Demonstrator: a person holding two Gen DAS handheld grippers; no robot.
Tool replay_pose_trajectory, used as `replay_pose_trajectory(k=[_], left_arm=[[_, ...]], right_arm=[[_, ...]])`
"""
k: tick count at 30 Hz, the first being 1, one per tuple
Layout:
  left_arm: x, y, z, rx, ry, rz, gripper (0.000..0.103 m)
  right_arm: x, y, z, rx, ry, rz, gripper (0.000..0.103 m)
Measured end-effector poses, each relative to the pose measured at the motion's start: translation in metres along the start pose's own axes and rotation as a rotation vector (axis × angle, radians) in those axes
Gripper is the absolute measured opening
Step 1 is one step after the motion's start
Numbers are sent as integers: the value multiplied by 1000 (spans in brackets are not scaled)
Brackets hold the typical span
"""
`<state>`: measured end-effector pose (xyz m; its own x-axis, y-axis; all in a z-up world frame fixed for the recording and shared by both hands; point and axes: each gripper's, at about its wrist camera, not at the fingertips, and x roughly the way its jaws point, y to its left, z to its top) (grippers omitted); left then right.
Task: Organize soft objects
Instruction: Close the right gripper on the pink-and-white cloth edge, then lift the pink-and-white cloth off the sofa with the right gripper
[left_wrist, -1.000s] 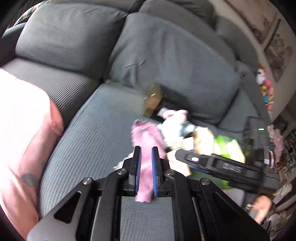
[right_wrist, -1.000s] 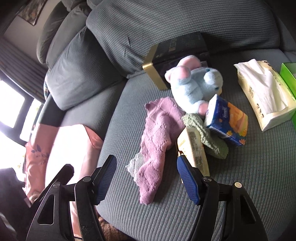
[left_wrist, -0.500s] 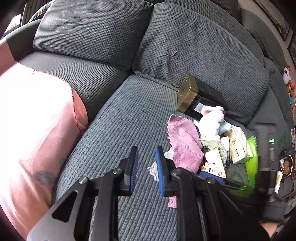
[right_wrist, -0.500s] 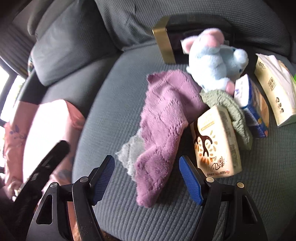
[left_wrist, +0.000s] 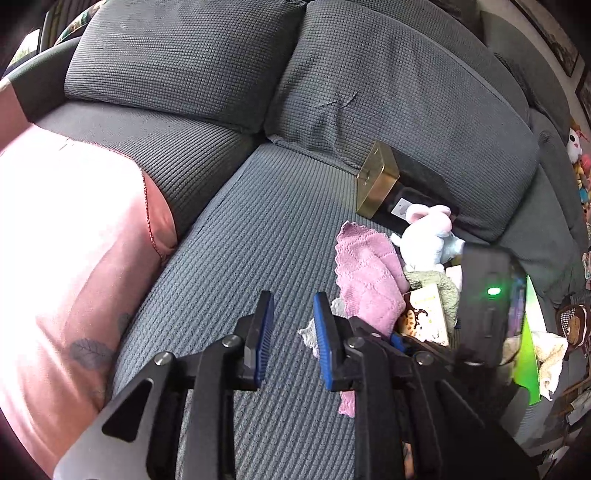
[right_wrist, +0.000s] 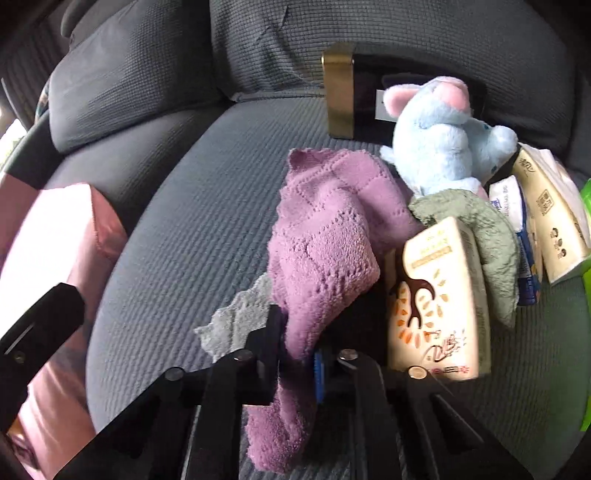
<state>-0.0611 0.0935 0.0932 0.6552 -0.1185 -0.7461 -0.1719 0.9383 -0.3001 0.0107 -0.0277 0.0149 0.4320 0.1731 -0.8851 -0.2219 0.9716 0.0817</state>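
Note:
A purple knitted cloth (right_wrist: 325, 229) lies on the grey sofa seat (right_wrist: 192, 229), over a white lace cloth (right_wrist: 236, 321). My right gripper (right_wrist: 297, 343) points down at it; its jaws are closing and the pads press on the cloth's near end. The purple cloth (left_wrist: 365, 273) also shows in the left wrist view, right of my left gripper (left_wrist: 293, 325). That gripper hovers over bare seat, slightly open, with nothing between its blue pads. Behind the cloth sit a blue and pink plush mouse (right_wrist: 443, 147) and a crumpled green cloth (right_wrist: 480, 229).
A tree-printed tissue pack (right_wrist: 436, 295) stands against the purple cloth, with a blue pack (right_wrist: 517, 221) and a cream tissue pack (right_wrist: 550, 214) further right. A gold and black box (right_wrist: 340, 96) leans on the back cushion. A pink cushion (left_wrist: 74, 258) fills the left.
My left gripper let go of the purple cloth, drew back and parted its jaws a little. My right gripper came down onto the cloth and shut on its near end.

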Motion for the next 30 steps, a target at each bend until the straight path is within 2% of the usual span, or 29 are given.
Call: replay_pose_trajectory(k=[4, 9, 12, 17, 20, 23, 28, 30], left_arm=[[-1, 3, 1, -12, -7, 9, 20], [1, 6, 2, -20, -2, 11, 20], [-1, 7, 2, -32, -3, 7, 20], [-4, 11, 3, -44, -11, -4, 20], [-6, 18, 5, -76, -12, -12, 21], [-6, 24, 6, -100, -9, 1, 28], [4, 27, 7, -103, 32, -5, 39], [12, 27, 7, -99, 54, -4, 44]], right_arm=[[-27, -4, 5, -2, -56, 58, 11], [-79, -17, 6, 23, -161, 197, 11], [-113, -25, 3, 37, -222, 316, 11], [-152, -22, -3, 13, -284, 405, 10], [-159, -16, -7, -3, -267, 458, 10], [-147, -9, -12, -24, -197, 501, 11], [-86, -6, -9, 1, -41, 481, 11], [-52, -10, -3, 69, 25, 417, 11]])
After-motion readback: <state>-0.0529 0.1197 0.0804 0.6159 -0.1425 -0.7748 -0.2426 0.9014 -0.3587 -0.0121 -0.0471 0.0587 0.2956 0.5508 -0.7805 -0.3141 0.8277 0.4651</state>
